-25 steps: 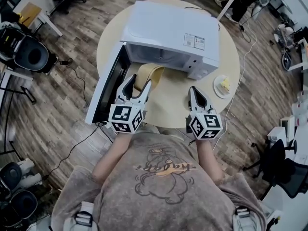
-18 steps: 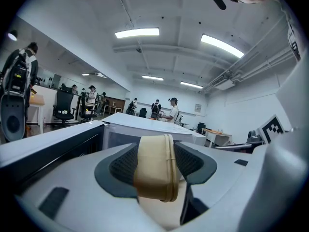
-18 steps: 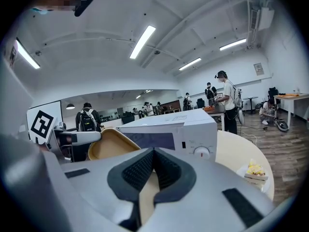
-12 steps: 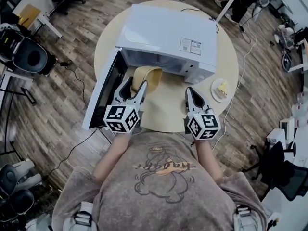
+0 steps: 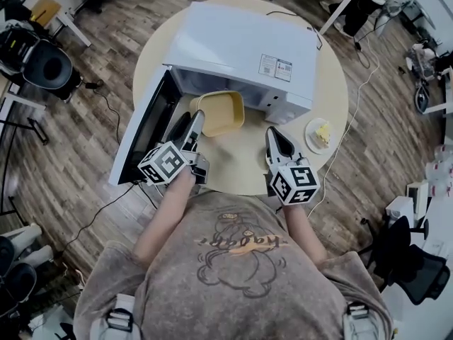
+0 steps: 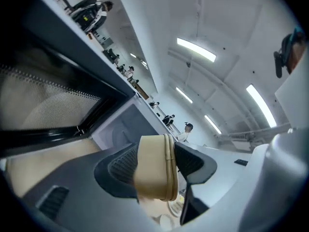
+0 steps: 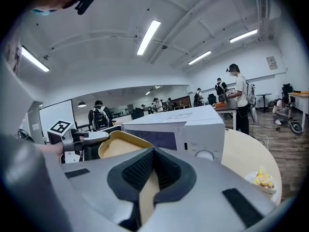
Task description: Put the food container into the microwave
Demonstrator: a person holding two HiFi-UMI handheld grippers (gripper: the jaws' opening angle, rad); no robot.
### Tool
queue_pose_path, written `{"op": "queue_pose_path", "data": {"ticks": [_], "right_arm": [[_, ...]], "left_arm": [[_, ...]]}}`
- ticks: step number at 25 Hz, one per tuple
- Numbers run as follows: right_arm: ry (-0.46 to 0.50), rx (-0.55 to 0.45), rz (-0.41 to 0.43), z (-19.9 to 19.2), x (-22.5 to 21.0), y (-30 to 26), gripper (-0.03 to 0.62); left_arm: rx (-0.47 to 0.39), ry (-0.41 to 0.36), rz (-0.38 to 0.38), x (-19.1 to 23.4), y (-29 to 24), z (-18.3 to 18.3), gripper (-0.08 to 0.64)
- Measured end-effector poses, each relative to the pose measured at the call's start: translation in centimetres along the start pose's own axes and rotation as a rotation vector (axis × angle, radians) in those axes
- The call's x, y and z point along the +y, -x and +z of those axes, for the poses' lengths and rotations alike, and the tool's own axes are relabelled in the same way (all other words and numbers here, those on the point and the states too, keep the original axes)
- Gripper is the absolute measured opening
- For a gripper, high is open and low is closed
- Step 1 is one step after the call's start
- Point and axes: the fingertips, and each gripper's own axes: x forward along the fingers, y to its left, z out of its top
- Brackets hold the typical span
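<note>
The food container [image 5: 219, 112], a pale yellow square tub with its top open, sat right at the mouth of the microwave [image 5: 244, 44]. Its far edge was just under the oven's front lip and the rest lay out over the table [image 5: 244, 163]. My left gripper [image 5: 192, 121] had it by the near left rim. In the left gripper view the tub's wall stood edge-on between my two ribbed pads, both pressed against it. From the head view I could not be sure whether the tub's base touched the tabletop or hung just above it.

The microwave's door [image 5: 141, 132] swung wide to the left, its dark inner face turned toward me, and my left gripper was between that door and the tub. The white oven stood on the far half of the round, light wooden table, a label on its top panel.

My right gripper [image 5: 273, 136] hovered over the near right part of the table, apart from the tub, its jaws drawn together with nothing in them. Beyond it, near the table's right edge and beside the microwave's front corner, sat a small plate [image 5: 312, 134] with a yellow piece of food on it.
</note>
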Motion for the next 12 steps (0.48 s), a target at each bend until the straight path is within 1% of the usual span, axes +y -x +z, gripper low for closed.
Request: {"op": "queue_pose_path", "data": {"ticks": [2, 6, 10, 12], "right_arm": [[0.001, 0.005, 0.005, 0.0, -0.3, 0.0, -0.009], [0.001, 0.012, 0.017, -0.1, -0.8, -0.1, -0.009], [0.002, 0.016, 0.027, -0.3, -1.1, -0.2, -0.009], [0.001, 0.019, 0.028, -0.3, -1.2, -0.1, -0.009]], "left_arm": [[-0.021, 0.076, -0.005, 0.3, 0.0, -0.2, 0.256], [-0.051, 0.189, -0.012, 0.9, -0.1, -0.6, 0.256], [-0.113, 0.361, -0.014, 2.3, 0.1, -1.0, 0.256], [-0.145, 0.435, -0.013, 2.8, 0.1, -1.1, 0.256]]}}
